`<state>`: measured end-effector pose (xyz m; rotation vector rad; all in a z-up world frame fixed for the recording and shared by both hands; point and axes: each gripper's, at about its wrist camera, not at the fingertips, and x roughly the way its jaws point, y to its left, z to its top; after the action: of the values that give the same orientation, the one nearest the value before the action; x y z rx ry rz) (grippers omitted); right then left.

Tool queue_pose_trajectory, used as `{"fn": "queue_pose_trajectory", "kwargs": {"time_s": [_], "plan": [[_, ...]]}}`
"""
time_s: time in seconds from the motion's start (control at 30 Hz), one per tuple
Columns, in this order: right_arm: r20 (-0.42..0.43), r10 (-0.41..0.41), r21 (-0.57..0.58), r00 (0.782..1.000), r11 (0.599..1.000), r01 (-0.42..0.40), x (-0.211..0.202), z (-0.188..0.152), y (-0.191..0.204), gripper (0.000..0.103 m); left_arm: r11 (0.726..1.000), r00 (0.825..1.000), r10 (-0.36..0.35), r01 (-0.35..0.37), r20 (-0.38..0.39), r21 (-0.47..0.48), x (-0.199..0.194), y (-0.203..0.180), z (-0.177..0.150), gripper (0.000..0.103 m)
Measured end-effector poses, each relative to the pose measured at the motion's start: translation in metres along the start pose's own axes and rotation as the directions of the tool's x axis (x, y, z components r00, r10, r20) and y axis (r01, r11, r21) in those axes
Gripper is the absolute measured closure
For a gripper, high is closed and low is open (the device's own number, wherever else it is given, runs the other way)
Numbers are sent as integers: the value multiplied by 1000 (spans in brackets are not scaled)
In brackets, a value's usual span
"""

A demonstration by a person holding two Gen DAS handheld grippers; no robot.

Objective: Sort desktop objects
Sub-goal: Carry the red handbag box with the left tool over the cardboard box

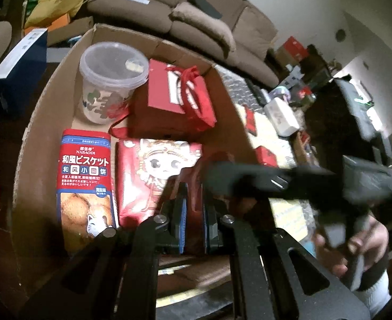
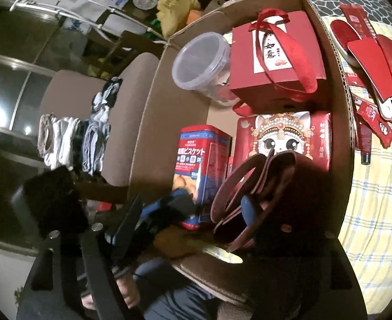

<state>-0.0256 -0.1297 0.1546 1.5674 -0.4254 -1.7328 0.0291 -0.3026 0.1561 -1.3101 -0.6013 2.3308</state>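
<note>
Watching the belt: it's coiled, standing on edge at the near end of the cardboard box, just in front of the cat-face carton. In the right wrist view its loops stretch from 7 to 1 o'clock. My right gripper is spread wide, with the coil at 3 o'clock by its far finger; I can't tell if they touch. My left gripper is pinched together on a dark red strap, likely this belt, running 6 to 12. Left's nearer, so I reckon letting go falls to it.

A brown sofa stands behind. Folded socks line a brown cushion. A yellow bag sits beyond.
</note>
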Motion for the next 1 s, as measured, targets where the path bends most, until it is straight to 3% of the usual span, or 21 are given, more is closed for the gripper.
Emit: {"fn": "queue_pose_trajectory", "kwargs": {"time_s": [0.1, 0.23, 0.47, 0.6, 0.67, 0.8, 0.9, 1.0], "plan": [[2, 32, 55, 999, 998, -32, 2, 4, -8, 24, 999, 999, -38, 38, 1, 34, -10, -11, -2, 95], [-1, 51, 84, 999, 995, -51, 5, 3, -9, 21, 994, 999, -12, 16, -33, 110, -2, -29, -3, 95], [-18, 63, 100, 998, 993, -61, 12, 1, -6, 18, 994, 997, -23, 31, -78, 104, 23, -36, -6, 95], [-41, 91, 91, 995, 992, -87, 13, -1, -1, 17, 987, 991, 95, -82, -90, 140, 35, -36, -6, 94], [-59, 76, 95, 995, 993, -70, 12, -4, -3, 16, 986, 989, 122, -110, -89, 126, 39, -32, -3, 94], [-47, 151, 127, 987, 981, -144, 1, -7, -12, 15, 977, 978, 185, -174, -91, 123, 43, -22, 1, 94], [-26, 159, 104, 987, 982, -156, -14, -9, -10, 16, 978, 977, 192, -183, -87, 102, 41, -11, 1, 94], [1, 89, 50, 996, 995, -89, -27, -9, -4, 14, 981, 980, 186, -181, -73, 73, 33, 1, 1, 94]]}}
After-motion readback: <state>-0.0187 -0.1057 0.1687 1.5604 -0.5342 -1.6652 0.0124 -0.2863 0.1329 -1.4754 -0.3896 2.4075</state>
